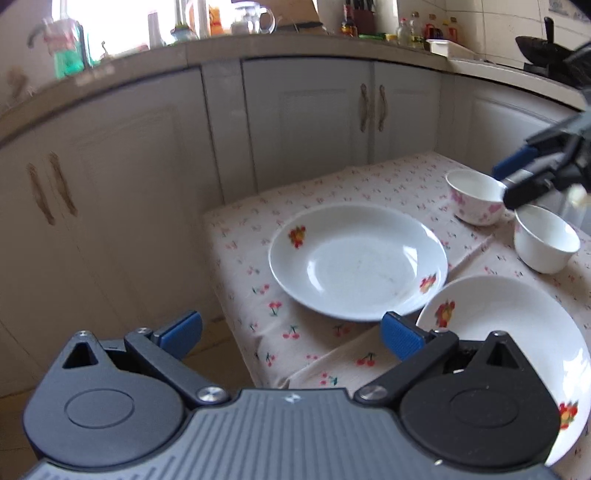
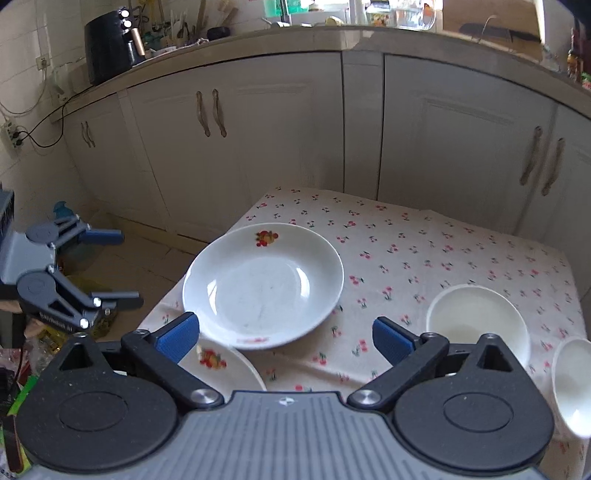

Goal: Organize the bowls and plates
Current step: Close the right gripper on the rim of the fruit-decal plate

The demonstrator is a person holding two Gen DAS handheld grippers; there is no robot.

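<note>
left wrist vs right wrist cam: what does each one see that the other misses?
Left wrist only: the pink floral pattern on the far bowl, a knife block and a dark pan on the counter.
Right wrist only: a black appliance on the counter, a wall socket with cords.
Both: the far plate, the near plate, the plain bowl, the cherry-print tablecloth, both open grippers.

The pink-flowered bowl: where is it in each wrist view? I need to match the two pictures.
Left wrist: the pink-flowered bowl is at upper right, on the far side of the table, just under the right gripper.
Right wrist: it is probably the nearer-centre bowl at lower right; no pattern shows.
Shared landmark: the big plate at centre.
</note>
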